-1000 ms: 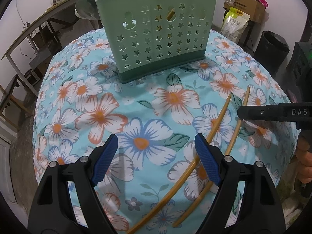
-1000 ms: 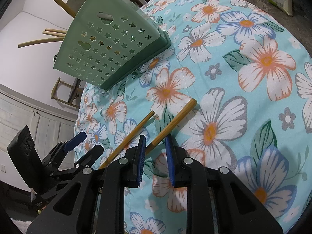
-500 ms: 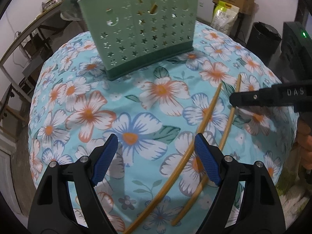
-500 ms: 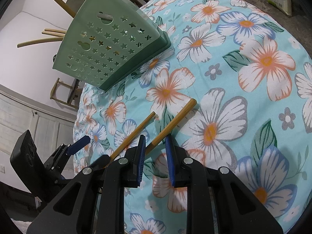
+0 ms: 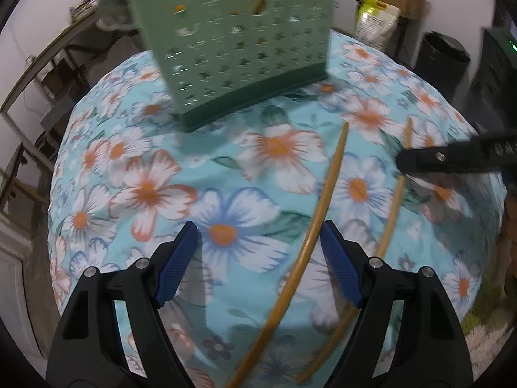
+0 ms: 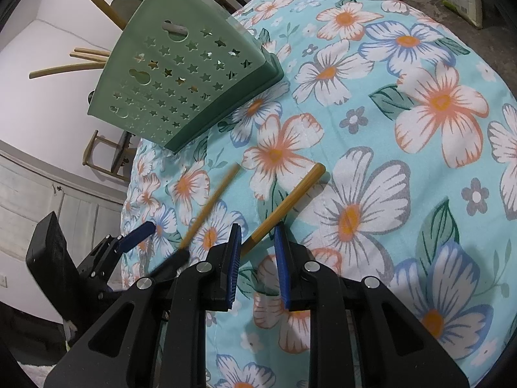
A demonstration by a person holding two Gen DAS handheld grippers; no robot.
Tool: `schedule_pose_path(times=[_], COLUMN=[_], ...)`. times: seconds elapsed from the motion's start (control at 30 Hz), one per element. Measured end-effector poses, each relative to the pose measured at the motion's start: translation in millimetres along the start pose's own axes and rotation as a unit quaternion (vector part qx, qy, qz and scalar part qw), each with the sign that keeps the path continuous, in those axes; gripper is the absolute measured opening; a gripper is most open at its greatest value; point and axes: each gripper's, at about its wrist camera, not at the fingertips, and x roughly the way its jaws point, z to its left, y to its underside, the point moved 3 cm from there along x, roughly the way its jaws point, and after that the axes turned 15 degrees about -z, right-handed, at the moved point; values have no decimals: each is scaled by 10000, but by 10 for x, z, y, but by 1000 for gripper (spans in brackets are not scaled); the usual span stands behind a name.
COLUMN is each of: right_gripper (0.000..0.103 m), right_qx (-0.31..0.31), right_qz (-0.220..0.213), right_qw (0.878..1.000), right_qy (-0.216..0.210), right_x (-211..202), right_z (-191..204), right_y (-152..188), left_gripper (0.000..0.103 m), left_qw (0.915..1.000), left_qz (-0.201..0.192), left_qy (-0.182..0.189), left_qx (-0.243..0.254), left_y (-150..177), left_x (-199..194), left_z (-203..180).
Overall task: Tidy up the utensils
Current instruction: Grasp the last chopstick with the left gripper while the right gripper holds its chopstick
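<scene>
Two bamboo chopsticks on the floral-clothed table (image 6: 420,64), before the green star-holed holder (image 6: 181,87). Left chopstick (image 5: 318,213) lies between the closing, not yet touching jaws of the left hand-held gripper (image 5: 258,252). Right chopstick (image 6: 284,207) sits within the right hand-held gripper (image 6: 257,252), narrowly parted, seemingly unclamped.

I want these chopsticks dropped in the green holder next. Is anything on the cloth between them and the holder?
Nothing visible. Both chopsticks lie on the flowered cloth, and only bare cloth separates their tips from the green holder. The left gripper, jaws closing, straddles one; the right gripper straddles the other.
</scene>
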Motion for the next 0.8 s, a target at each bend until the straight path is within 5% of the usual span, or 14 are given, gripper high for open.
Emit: schedule_pose_path(times=[0.23, 0.43, 0.8], right_gripper=[21, 22, 34], right_qx=[-52, -112, -172], right_qz=[-4, 60, 108], right_qw=[10000, 9999, 9998], right_qy=[-14, -37, 2], right_x=[17, 40, 86], right_z=[18, 28, 51], right_y=[-25, -47, -116], left_gripper=[74, 74, 63], left_qw=[9972, 9923, 9950], left_qz=[67, -98, -12], left_qy=[-334, 137, 815], left_qx=[-659, -1224, -575], left_y=[-16, -185, -517], left_x=[-12, -153, 85], left_z=[345, 499, 75])
